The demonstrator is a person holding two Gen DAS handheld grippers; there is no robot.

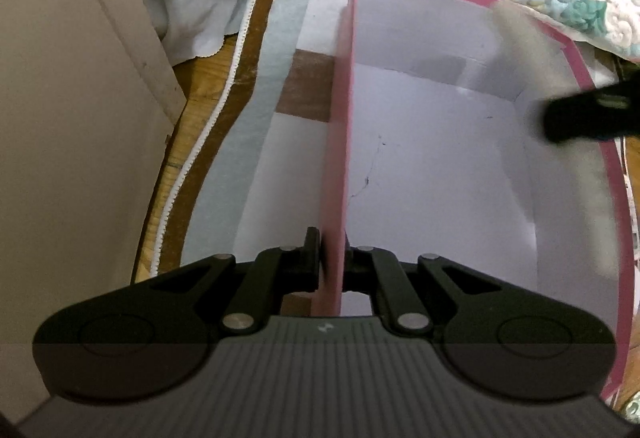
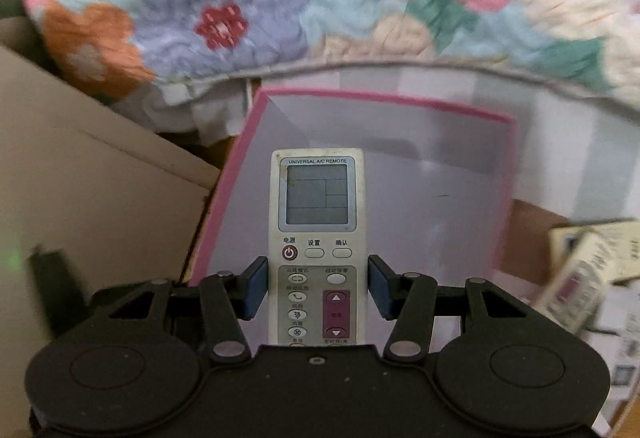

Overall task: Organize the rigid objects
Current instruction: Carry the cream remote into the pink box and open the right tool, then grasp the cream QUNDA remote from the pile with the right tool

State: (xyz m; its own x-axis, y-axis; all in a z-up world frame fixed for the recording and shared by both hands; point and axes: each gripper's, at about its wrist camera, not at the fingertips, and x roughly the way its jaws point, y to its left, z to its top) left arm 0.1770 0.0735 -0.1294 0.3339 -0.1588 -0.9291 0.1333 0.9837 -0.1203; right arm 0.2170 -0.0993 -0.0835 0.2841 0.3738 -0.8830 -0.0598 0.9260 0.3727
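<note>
Right wrist: right gripper [image 2: 318,292] clamps remote [image 2: 318,222], display end forward; left gripper [image 1: 334,258] pinches box wall [image 1: 340,166].

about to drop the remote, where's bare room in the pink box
The pink box has a bare white floor between its pink walls, open ahead of the A/C remote in the right gripper. The left gripper pinches the near wall. It is crowded right of the box, among small cartons.

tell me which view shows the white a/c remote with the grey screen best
The right wrist view: the white A/C remote with the grey screen fills the centre, label and buttons readable, clamped in the right gripper. The left wrist view shows none of it, only a blurred dark gripper part.
</note>
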